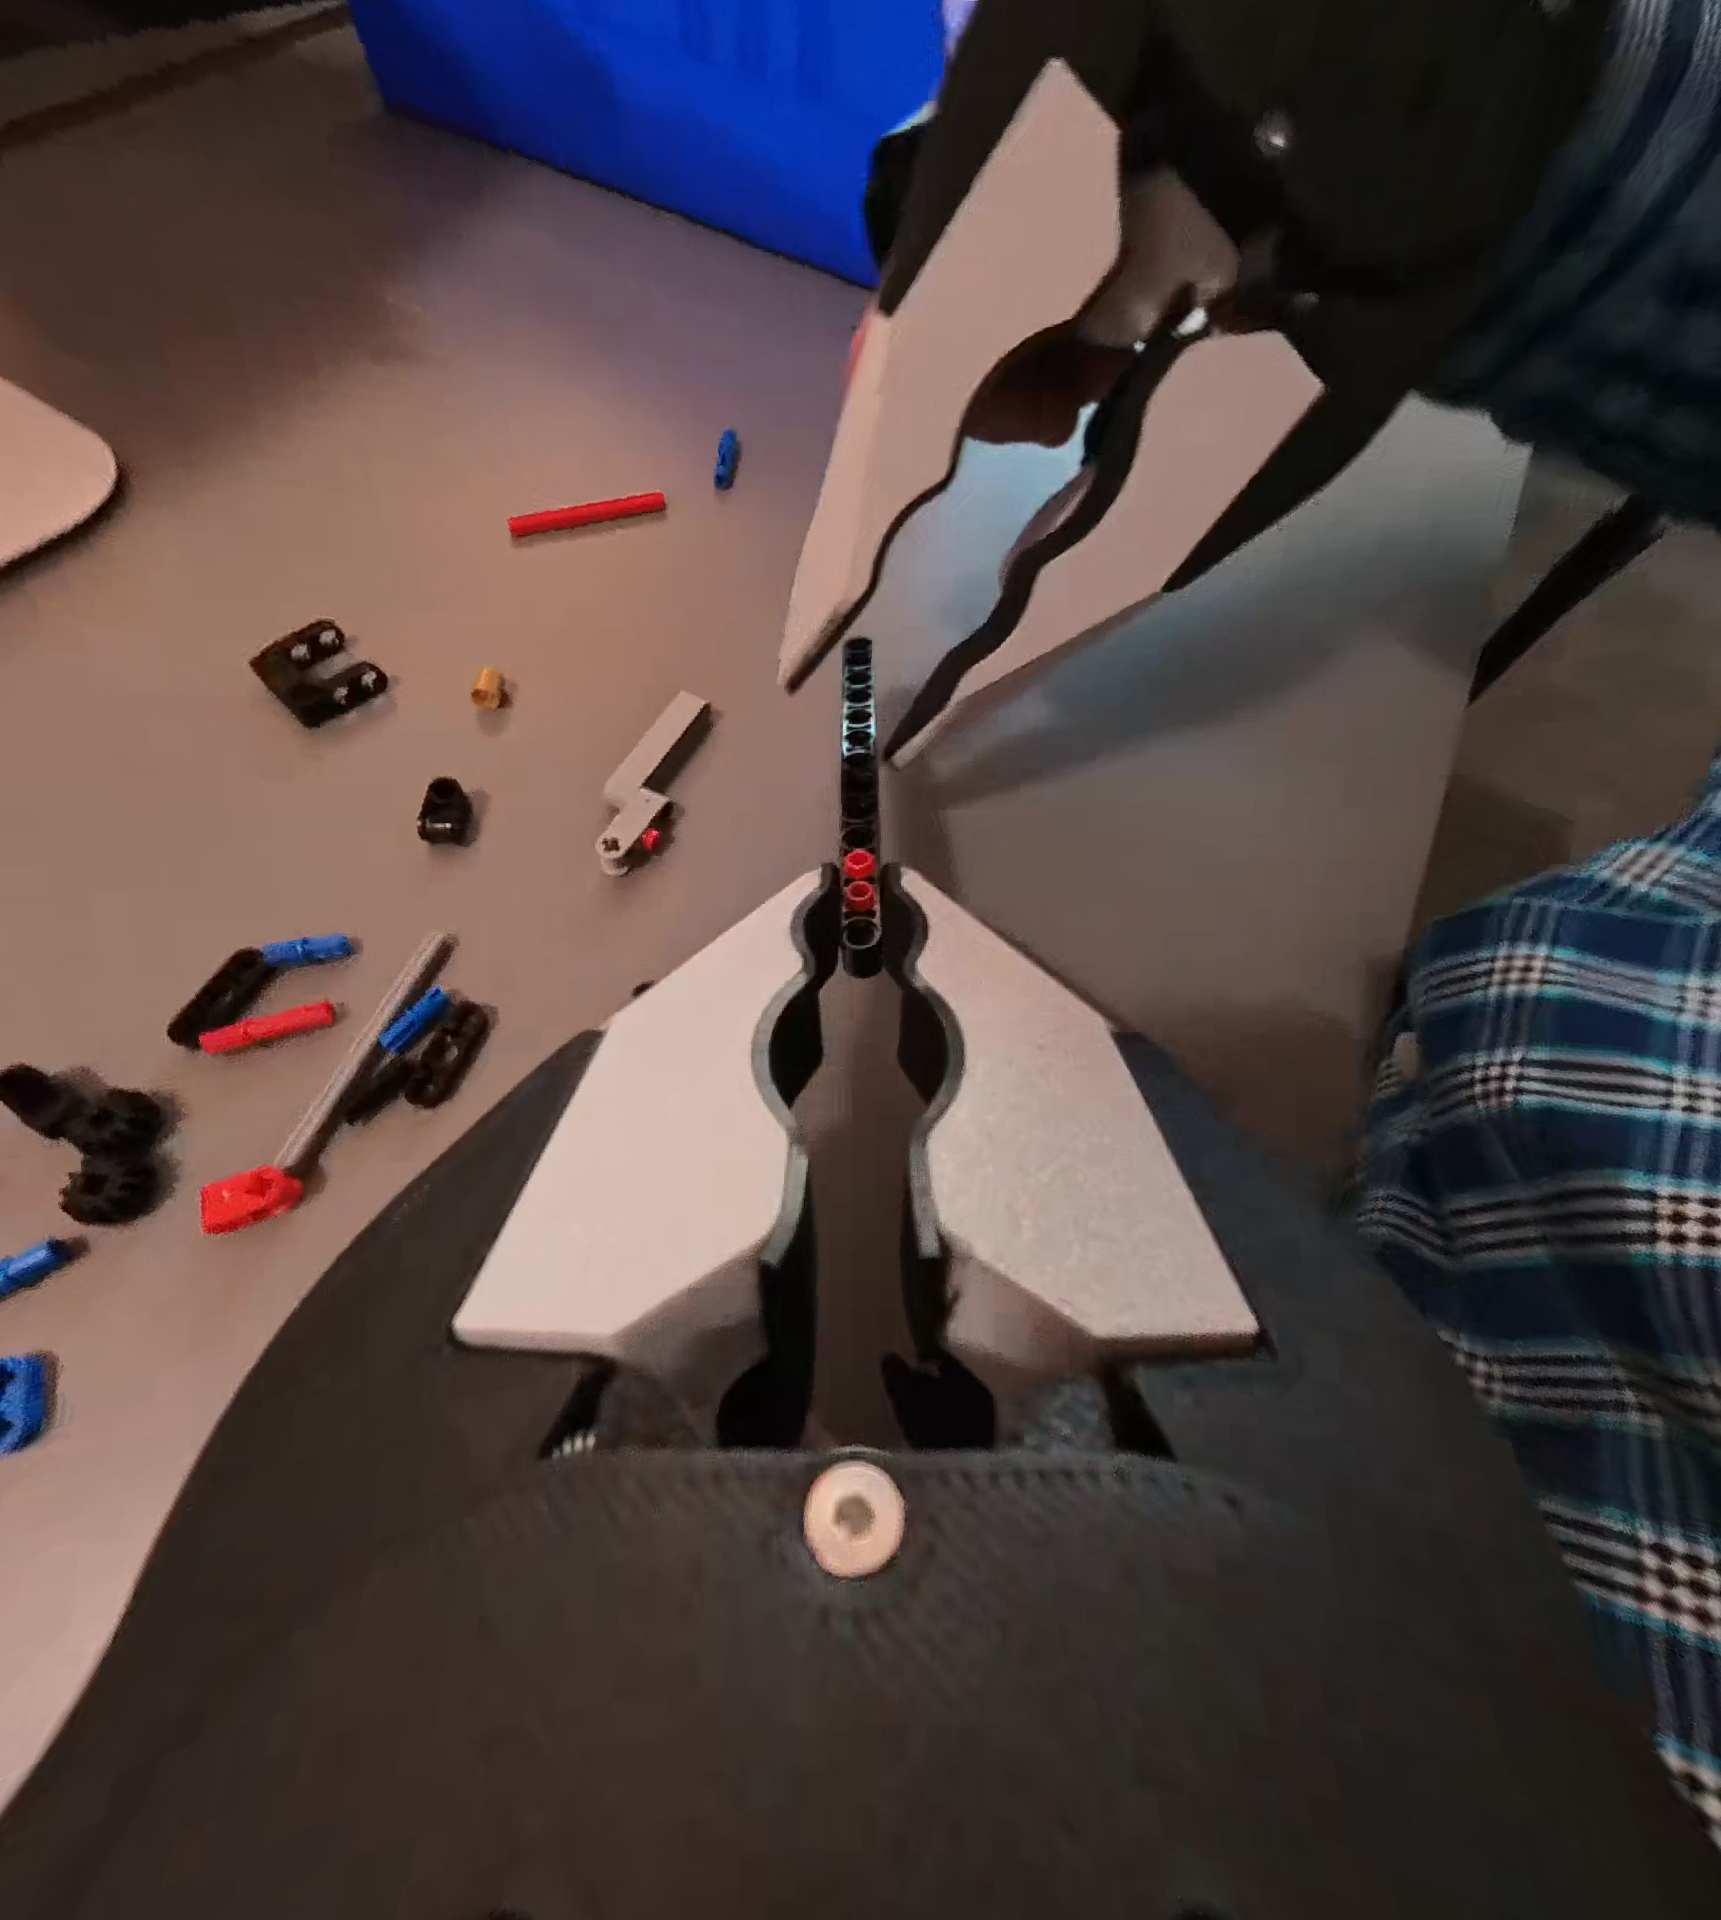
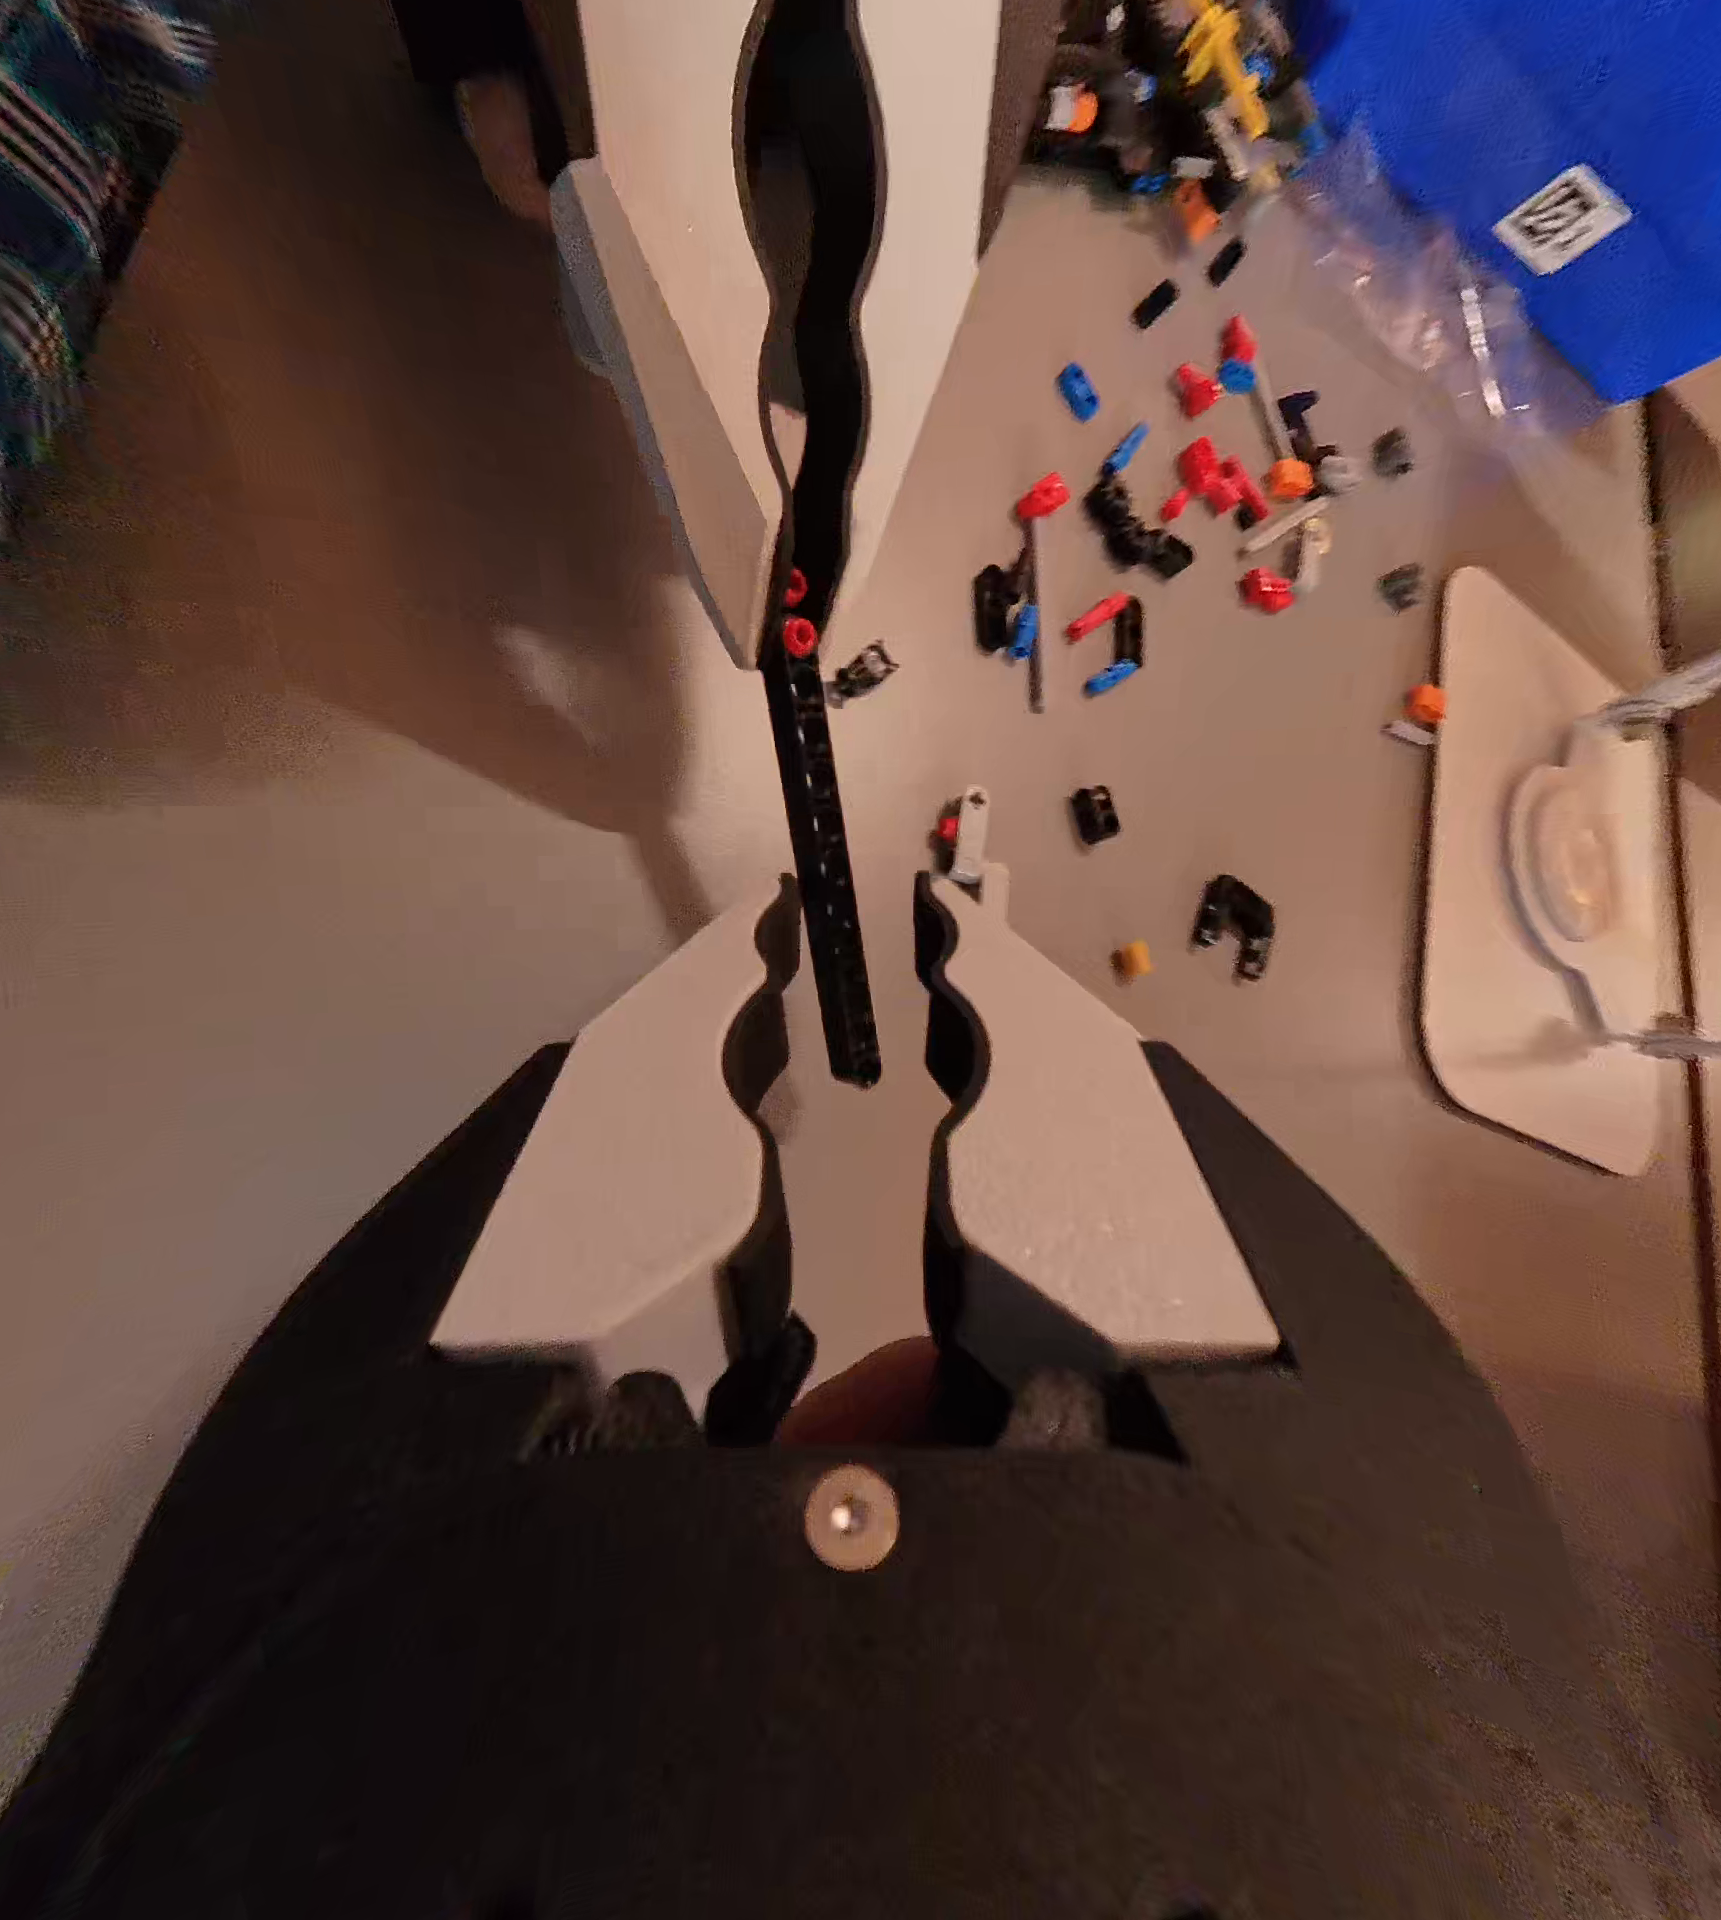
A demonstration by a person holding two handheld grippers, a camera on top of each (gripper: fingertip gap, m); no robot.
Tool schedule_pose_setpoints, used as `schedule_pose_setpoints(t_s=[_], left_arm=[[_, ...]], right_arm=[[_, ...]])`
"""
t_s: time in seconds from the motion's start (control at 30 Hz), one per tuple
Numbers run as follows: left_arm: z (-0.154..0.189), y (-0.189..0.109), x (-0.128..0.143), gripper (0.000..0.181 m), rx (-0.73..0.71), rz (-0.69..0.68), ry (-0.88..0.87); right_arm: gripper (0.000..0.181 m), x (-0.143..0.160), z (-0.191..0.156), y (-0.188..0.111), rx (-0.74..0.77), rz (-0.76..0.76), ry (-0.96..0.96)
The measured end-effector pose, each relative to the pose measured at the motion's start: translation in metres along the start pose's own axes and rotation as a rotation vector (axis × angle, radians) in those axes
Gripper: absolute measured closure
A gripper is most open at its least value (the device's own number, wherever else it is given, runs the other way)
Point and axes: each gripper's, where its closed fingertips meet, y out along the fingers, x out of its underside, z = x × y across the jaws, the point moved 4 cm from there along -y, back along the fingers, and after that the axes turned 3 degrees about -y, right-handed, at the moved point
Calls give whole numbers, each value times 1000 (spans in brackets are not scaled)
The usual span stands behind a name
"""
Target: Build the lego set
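Note:
My left gripper (image 1: 858, 894) is shut on the near end of a long black holed beam (image 1: 857, 748), which carries two red pins (image 1: 858, 862) just past the fingertips. The beam sticks out above the table. My right gripper (image 1: 843, 717) comes from the upper right and is open, its fingertips on either side of the beam's far end. In the right wrist view the beam (image 2: 825, 831) runs between the open fingers of the right gripper (image 2: 856, 894), with gaps on both sides. The left gripper (image 2: 794, 634) holds the beam's other end there.
Several loose red, blue, black and grey pieces (image 1: 316, 1039) lie on the table to the left, among them a red axle (image 1: 586, 514). A blue box (image 1: 669, 104) stands at the back. A pale tray (image 2: 1521, 883) lies beside the pieces. A plaid sleeve (image 1: 1614, 1195) is on the right. Some 4 cm of space lies between my two pairs of fingers.

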Motion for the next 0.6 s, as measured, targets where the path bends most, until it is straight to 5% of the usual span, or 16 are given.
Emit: schedule_pose_setpoints(t_s=[0.13, 0.6], left_arm=[[2, 4, 5, 175, -35, -53, 86], [6, 8, 20, 164, -26, -162, 120]], right_arm=[[174, 3, -9, 12, -106, -30, -18], [168, 13, -10, 15, -269, -141, -38]])
